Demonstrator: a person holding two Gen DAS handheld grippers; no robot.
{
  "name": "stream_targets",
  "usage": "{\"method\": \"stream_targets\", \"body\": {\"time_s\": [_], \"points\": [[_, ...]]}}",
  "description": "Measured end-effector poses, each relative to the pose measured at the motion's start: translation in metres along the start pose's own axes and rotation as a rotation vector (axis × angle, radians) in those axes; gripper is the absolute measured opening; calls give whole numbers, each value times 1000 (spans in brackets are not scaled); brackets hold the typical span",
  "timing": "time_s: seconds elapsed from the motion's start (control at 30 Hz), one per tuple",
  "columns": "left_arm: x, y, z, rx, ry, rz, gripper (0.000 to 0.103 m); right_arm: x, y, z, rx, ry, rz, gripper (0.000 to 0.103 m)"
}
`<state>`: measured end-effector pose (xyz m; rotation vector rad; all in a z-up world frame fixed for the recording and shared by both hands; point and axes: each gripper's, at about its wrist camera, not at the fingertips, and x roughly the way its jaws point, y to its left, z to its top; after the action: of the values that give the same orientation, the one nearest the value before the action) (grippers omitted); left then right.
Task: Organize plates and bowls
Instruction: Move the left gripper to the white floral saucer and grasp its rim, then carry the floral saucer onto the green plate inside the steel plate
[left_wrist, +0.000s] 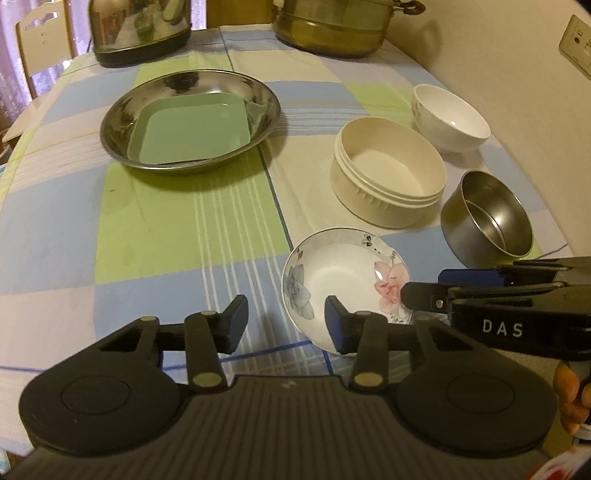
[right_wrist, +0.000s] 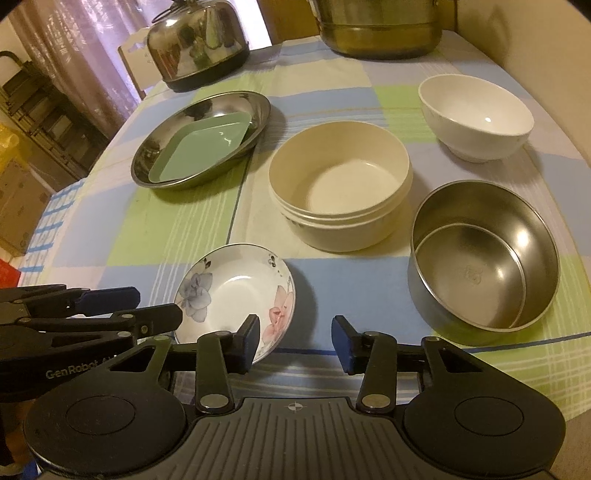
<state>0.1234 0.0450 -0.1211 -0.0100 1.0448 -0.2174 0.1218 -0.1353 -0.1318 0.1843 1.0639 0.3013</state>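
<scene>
Two grippers converge on the small floral dish (left_wrist: 341, 284) at the near edge of the table, and neither has it yet. In the left wrist view the left gripper (left_wrist: 286, 325) has its jaws partly spread, its right finger over the dish's near-left rim and its left finger over the checked tablecloth (left_wrist: 147, 221). The right gripper (right_wrist: 295, 341) also stands partly spread, its left finger overlapping the dish's right rim and its right finger over bare cloth. From these angles I cannot tell whether any pad touches the porcelain; nothing looks pinched.

My reading is that the step in hand is lifting this dish to nest it on the green square plate (left_wrist: 192, 129), which already lies inside the steel plate (left_wrist: 190, 122) further back. To do that well, one gripper should straddle the rim, one pad inside and one beneath the lip, and close firmly, since glazed porcelain is likely to slip. The other gripper should steady or stay clear rather than crowd the same edge. Carry it level and low, passing left of the cream bowl (right_wrist: 340, 184), and set it down rather than drop it.

The steel bowl (right_wrist: 484, 254) and white bowl (right_wrist: 476, 114) stand to the right, apart from one another.

Readable writing: "DAS" on the right gripper's arm in the left view, and "GenRobot" on the left gripper's arm in the right view, its trailing letters hidden
</scene>
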Motion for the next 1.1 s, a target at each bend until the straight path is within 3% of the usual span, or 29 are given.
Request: {"method": "stream_targets", "body": {"time_s": [0.47,0.67,0.8,1.1], "points": [[19,5,12,80,40,-53,36,12,3,1,67,6,-18,33],[25,6,14,94,61,-75,30,14,7,0,76,5,-30,28],[29,6,15,97,70,-99,21,17,7,-1,83,15,-39,26],[31,7,16,109,74,-106,14,18,11,0,76,17,-42,9]]}}
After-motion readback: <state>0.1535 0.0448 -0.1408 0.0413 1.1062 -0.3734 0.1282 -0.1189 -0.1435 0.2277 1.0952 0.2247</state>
